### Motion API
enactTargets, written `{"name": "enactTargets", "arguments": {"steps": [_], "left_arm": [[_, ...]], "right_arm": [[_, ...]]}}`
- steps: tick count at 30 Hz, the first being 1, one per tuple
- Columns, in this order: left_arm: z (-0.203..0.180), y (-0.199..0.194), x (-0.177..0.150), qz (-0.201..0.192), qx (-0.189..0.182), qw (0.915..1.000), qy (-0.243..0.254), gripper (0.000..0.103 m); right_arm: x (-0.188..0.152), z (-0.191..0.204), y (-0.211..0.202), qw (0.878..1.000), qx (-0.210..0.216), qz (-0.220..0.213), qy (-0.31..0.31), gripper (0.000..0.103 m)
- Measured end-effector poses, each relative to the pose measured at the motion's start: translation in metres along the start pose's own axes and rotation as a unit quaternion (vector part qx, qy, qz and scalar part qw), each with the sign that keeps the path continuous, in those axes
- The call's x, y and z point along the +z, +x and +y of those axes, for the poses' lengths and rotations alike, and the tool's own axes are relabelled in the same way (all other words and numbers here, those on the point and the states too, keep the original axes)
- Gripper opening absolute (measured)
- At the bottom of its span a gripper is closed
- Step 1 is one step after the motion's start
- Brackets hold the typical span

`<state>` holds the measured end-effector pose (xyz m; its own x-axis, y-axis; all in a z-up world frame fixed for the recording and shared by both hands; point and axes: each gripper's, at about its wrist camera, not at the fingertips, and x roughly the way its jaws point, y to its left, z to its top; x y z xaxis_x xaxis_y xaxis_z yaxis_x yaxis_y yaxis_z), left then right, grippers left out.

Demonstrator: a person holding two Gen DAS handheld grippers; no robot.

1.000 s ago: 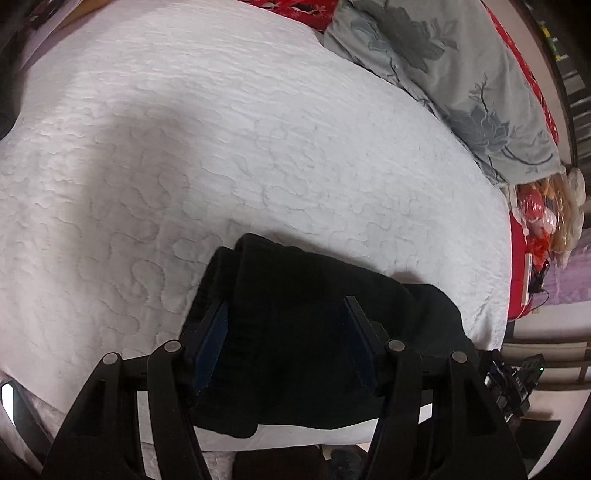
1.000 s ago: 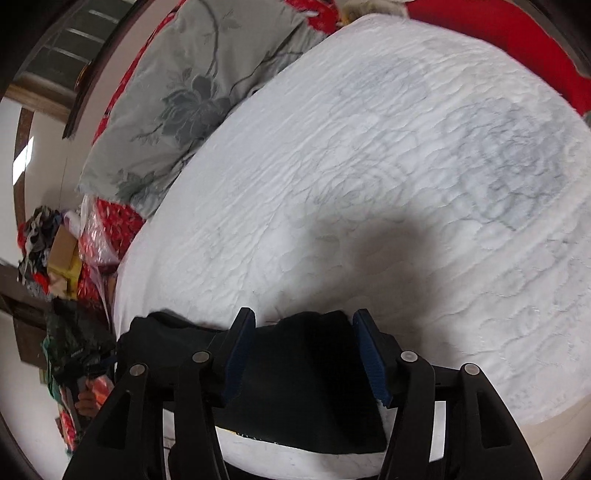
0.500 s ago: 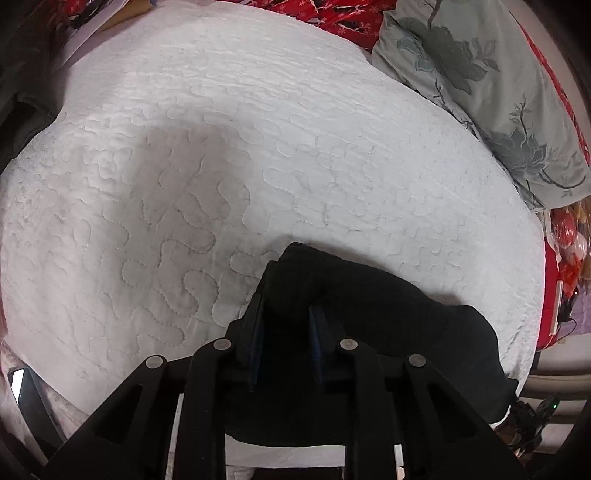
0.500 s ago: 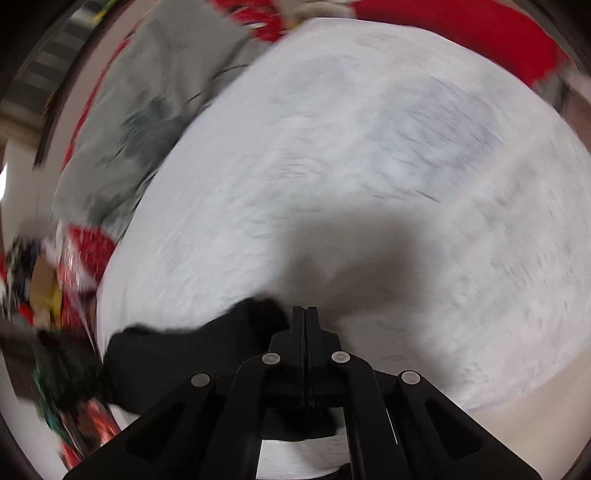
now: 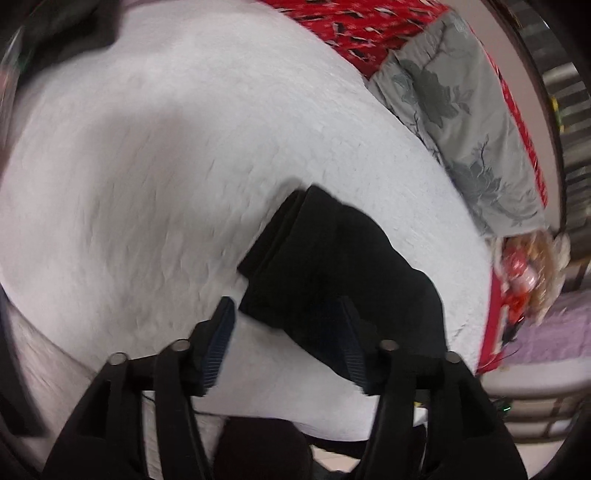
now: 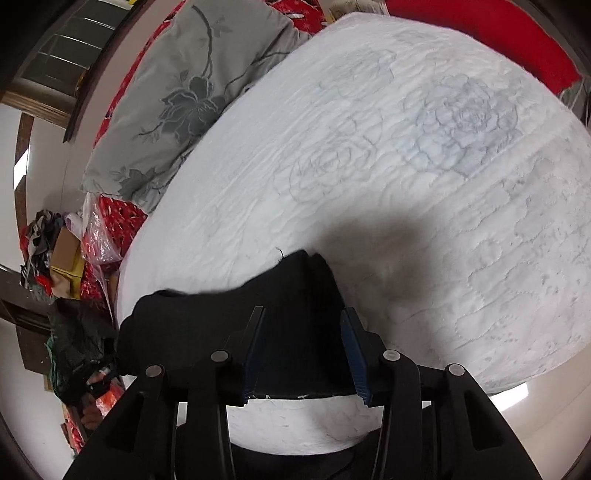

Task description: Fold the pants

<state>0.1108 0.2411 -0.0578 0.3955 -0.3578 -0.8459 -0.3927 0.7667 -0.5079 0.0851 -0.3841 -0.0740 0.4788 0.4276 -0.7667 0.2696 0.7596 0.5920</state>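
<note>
The black pants (image 5: 332, 266) lie folded into a compact bundle on the white quilted bed (image 5: 147, 166), near its front edge. My left gripper (image 5: 286, 314) is open just above the bundle's near left corner, holding nothing. In the right wrist view the pants (image 6: 295, 295) lie directly ahead. My right gripper (image 6: 303, 325) is open over their near end, holding nothing.
A grey floral pillow (image 5: 461, 110) lies at the bed's far side over a red patterned cover (image 5: 351, 26). It also shows in the right wrist view (image 6: 184, 96). Bags and clutter (image 6: 74, 251) sit on the floor beside the bed.
Both grippers were shut on the pants half a second ago and have opened, letting go of them. The left gripper has drawn back and left; the bundle now lies further forward.
</note>
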Motion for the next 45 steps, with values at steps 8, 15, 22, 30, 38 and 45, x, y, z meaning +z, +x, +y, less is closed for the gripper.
{"name": "enactTargets", "arguments": {"steps": [8, 15, 22, 30, 38, 45], "left_arm": [[0.0, 0.04, 0.005, 0.043, 0.024, 0.9975, -0.05, 0.022], [0.005, 0.044, 0.0, 0.05, 0.056, 0.9965, -0.036, 0.022], [0.002, 0.02, -0.01, 0.041, 0.064, 0.9968, -0.024, 0.025], [-0.036, -0.004, -0.043, 0.01, 0.054, 0.9982, 0.023, 0.028], [-0.075, -0.007, 0.032, -0.033, 0.107, 0.9914, 0.068, 0.039], [-0.079, 0.039, 0.063, 0.018, 0.142, 0.985, 0.096, 0.046]], "right_arm": [[-0.006, 0.007, 0.012, 0.998, -0.044, 0.006, -0.038, 0.02], [-0.013, -0.009, 0.002, 0.997, -0.058, 0.019, -0.041, 0.005], [-0.01, -0.009, -0.003, 0.999, -0.026, 0.018, -0.03, 0.014], [0.015, -0.011, -0.025, 1.0, 0.018, -0.022, -0.007, 0.039], [0.02, 0.002, 0.013, 1.0, 0.014, 0.005, -0.026, 0.039], [0.025, 0.011, 0.021, 0.999, 0.007, 0.01, -0.043, 0.039]]}}
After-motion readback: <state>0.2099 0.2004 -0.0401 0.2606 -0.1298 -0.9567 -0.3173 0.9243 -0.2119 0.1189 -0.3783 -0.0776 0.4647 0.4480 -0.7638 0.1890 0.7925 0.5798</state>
